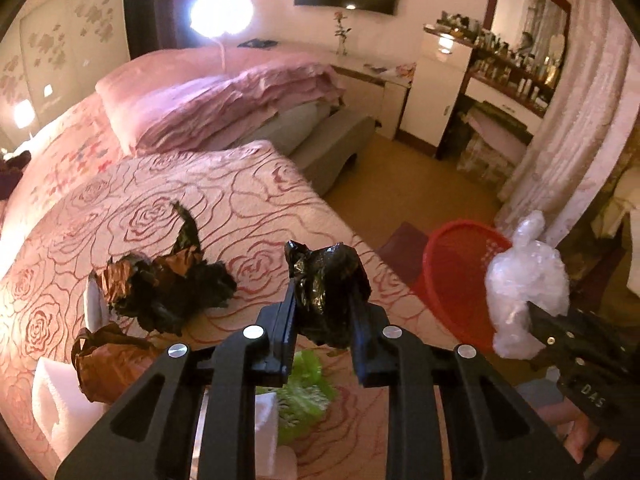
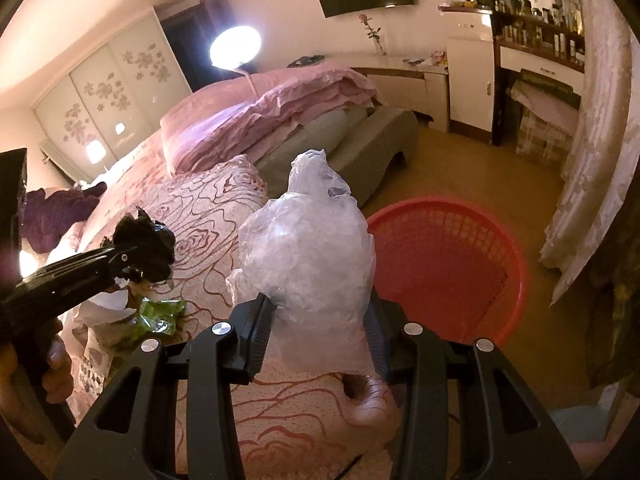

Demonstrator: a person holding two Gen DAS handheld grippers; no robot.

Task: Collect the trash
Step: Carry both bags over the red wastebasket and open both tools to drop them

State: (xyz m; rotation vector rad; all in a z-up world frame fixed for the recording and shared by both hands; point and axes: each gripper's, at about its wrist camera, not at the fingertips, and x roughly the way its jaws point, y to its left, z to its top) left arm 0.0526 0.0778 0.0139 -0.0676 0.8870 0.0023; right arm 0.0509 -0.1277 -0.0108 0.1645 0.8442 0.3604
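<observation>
My left gripper point(image 1: 322, 312) is shut on a crumpled black plastic bag point(image 1: 326, 280) and holds it above the rose-patterned bed cover point(image 1: 224, 196). My right gripper point(image 2: 320, 320) is shut on a clear crumpled plastic bag point(image 2: 308, 244), held over the bed's edge beside the red basket point(image 2: 448, 268) on the floor. The clear bag point(image 1: 524, 280) and the basket point(image 1: 452, 272) also show in the left wrist view. The black bag point(image 2: 146, 244) also shows in the right wrist view. More trash lies on the bed: black and brown wrappers point(image 1: 160, 284), a green wrapper point(image 1: 304, 396), white pieces point(image 1: 56, 404).
A folded pink duvet point(image 1: 224, 104) lies further up the bed. A grey bench point(image 1: 332, 148) stands at the bed's side. A white cabinet and a dresser with bottles point(image 1: 508, 72) line the far wall. A curtain point(image 1: 568, 152) hangs at right. Bare wooden floor point(image 2: 480, 172) surrounds the basket.
</observation>
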